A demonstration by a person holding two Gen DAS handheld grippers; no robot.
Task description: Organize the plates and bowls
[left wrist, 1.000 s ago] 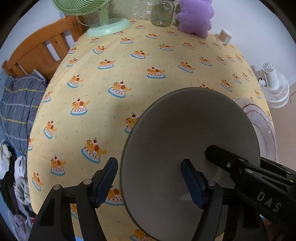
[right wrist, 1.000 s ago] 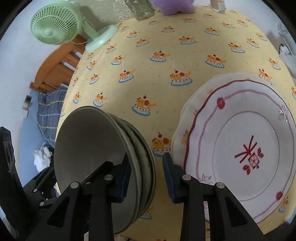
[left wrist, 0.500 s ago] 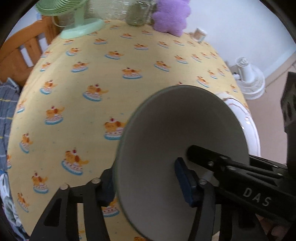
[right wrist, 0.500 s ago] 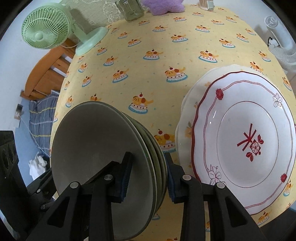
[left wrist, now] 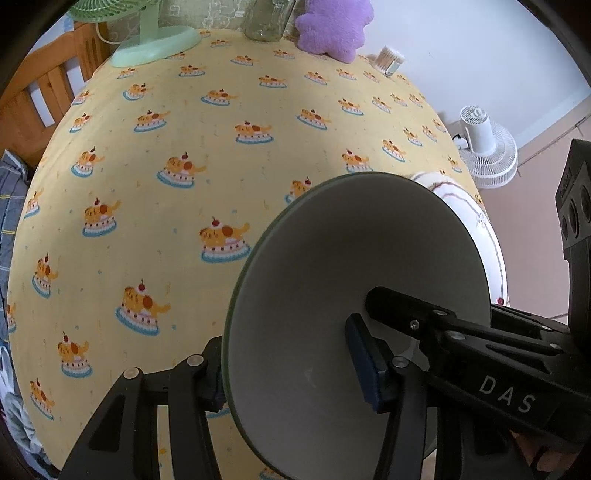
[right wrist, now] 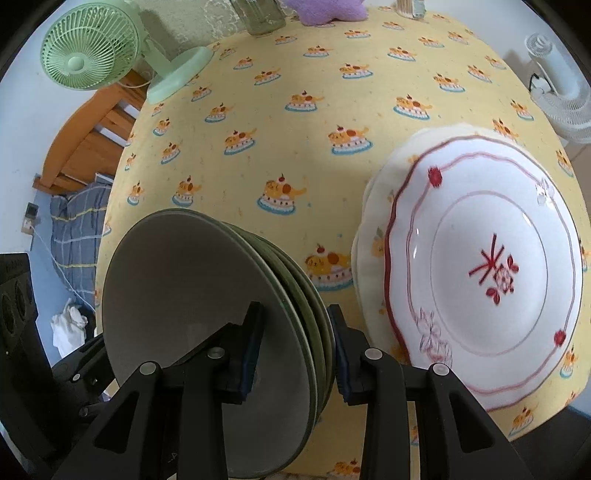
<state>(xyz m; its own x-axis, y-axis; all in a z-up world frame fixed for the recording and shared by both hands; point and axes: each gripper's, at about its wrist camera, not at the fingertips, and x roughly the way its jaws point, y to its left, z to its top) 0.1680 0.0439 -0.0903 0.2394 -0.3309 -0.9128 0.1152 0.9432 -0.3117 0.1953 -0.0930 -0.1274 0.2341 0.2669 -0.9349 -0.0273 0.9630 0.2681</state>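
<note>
A stack of grey-green bowls [left wrist: 354, 295] is held on edge above the yellow tablecloth. My left gripper [left wrist: 291, 376] is shut on its near rim, one blue pad inside, the other outside. My right gripper [right wrist: 295, 350] is shut on the same stack of bowls [right wrist: 207, 295] from the other side, pads on its inner and outer walls. The right gripper's arm shows inside the bowl in the left wrist view. A white plate with red trim [right wrist: 491, 269] lies on a cream plate at the table's right side; its edge shows in the left wrist view [left wrist: 476, 221].
A green desk fan [right wrist: 96, 44], a glass jar [left wrist: 267, 18], a purple plush [left wrist: 332, 26] and a toothpick holder [left wrist: 389, 62] stand along the table's far edge. A wooden bed frame [left wrist: 40, 96] is at left. A white floor fan [left wrist: 484, 147] stands at right.
My left gripper closed on the bowl rim, which it straddled a second ago. Both grippers and the bowl stack rose and tilted; the table looks farther away.
</note>
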